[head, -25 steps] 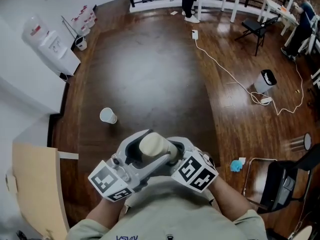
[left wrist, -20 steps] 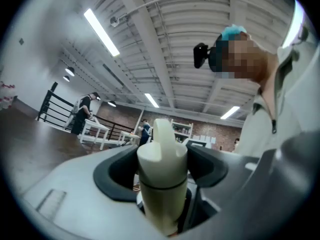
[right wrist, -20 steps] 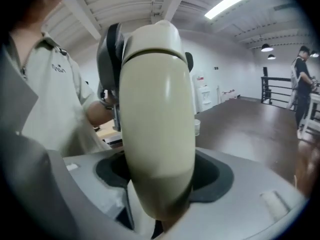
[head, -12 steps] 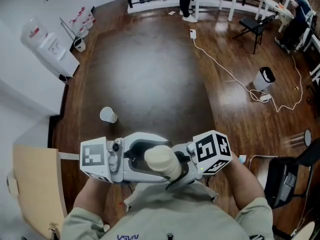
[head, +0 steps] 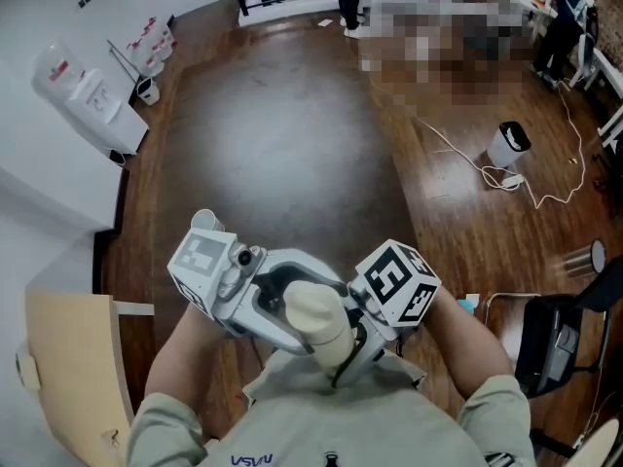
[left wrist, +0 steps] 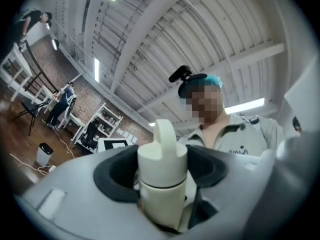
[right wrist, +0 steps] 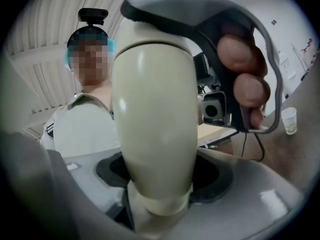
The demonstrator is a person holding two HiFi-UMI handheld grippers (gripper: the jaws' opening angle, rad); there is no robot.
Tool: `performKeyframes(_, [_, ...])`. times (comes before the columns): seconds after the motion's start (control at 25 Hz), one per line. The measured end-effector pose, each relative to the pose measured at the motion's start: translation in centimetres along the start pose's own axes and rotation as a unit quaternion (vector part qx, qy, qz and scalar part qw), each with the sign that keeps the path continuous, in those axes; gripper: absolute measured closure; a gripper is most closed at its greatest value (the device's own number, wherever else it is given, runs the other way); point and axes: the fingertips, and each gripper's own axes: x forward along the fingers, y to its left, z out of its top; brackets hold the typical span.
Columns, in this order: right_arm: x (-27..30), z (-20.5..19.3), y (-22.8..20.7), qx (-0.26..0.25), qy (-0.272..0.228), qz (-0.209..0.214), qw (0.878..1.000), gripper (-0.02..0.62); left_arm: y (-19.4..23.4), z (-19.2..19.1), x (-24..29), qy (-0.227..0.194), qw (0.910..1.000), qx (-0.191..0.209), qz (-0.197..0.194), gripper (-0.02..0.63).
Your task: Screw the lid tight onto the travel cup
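Observation:
I hold a cream travel cup (head: 316, 317) in the air before my chest, between both grippers. In the left gripper view its lid (left wrist: 162, 154) with a loop handle stands upright, and the dark pads of my left gripper (left wrist: 162, 171) are shut on it from both sides. The right gripper view is filled by the cup's smooth body (right wrist: 155, 114), which narrows to a ring between the pads of my right gripper (right wrist: 157, 184), shut on that end. From the head view the left gripper (head: 292, 305) sits left of the cup and the right gripper (head: 352, 343) right of it.
Dark wooden floor lies below. A paper cup (head: 207, 221) stands on it just beyond my left gripper. A white dispenser (head: 83, 95) is at the far left, a bin (head: 507, 144) and a cable (head: 545, 197) at the right, a chair (head: 545, 343) beside me.
Both grippers have turned around the cup: the left one's marker cube has swung up and to the left, the right one's cube has come up on the right. The cup has tipped over.

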Motion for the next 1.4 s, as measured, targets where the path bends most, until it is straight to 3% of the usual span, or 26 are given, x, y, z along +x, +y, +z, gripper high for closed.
performKeyframes(0.24, [-0.6, -0.5, -1.0, 0.007, -0.009, -0.030, 0.999, 0.285, 0.8, -0.4, -0.4, -0.003, 0.9996, 0.010, 0.026, 0.299])
performKeyframes(0.36, [-2.0, 0.0, -2.8, 0.001, -0.025, -0.099, 0.995, 0.285, 2.1, -0.4, -1.0, -0.005, 0.9963, 0.027, 0.082, 0.282])
performKeyframes(0.48, [-4.1, 0.5, -5.7, -0.001, -0.042, -0.207, 0.977, 0.285, 3.6, -0.3, -2.3, -0.011, 0.9851, 0.049, 0.164, 0.233])
performKeyframes(0.56, [-5.8, 0.5, -7.6, -0.004, -0.042, -0.291, 0.956, 0.285, 4.7, 0.0, -3.7, -0.030, 0.9691, 0.065, 0.236, 0.233])
performKeyframes(0.64, [-7.5, 0.6, -9.4, -0.008, -0.045, -0.370, 0.928, 0.285, 5.3, 0.6, -5.3, -0.060, 0.9458, 0.082, 0.308, 0.232])
performKeyframes(0.8, [-11.0, 0.6, -11.9, -0.012, -0.054, -0.517, 0.854, 0.285, 5.2, 1.0, -7.3, -0.099, 0.8880, 0.115, 0.434, 0.232])
performKeyframes(0.92, [-13.2, 0.4, -13.0, -0.018, -0.038, -0.607, 0.793, 0.285, 5.3, 0.6, -8.2, -0.095, 0.8395, 0.134, 0.518, 0.236])
performKeyframes(1.0, [-14.0, 0.2, -13.3, -0.024, -0.025, -0.645, 0.763, 0.285, 5.5, 0.2, -8.3, -0.082, 0.8160, 0.146, 0.553, 0.254])
performKeyframes(1.08, [-14.6, -0.1, -13.6, -0.030, -0.009, -0.671, 0.741, 0.285, 5.8, 0.0, -8.1, -0.072, 0.8048, 0.155, 0.568, 0.258])
performKeyframes(1.2, [-14.8, -0.5, -14.0, -0.046, 0.026, -0.696, 0.716, 0.285, 6.0, 0.0, -8.2, -0.070, 0.7975, 0.164, 0.576, 0.265])
performKeyframes(1.28, [-14.5, -0.7, -14.3, -0.056, 0.047, -0.702, 0.708, 0.285, 6.1, 0.2, -8.7, -0.070, 0.7927, 0.168, 0.582, 0.276])
performKeyframes(1.4, [-13.8, -0.9, -14.6, -0.064, 0.067, -0.700, 0.708, 0.285, 6.2, 0.1, -9.4, -0.071, 0.7894, 0.165, 0.587, 0.293])
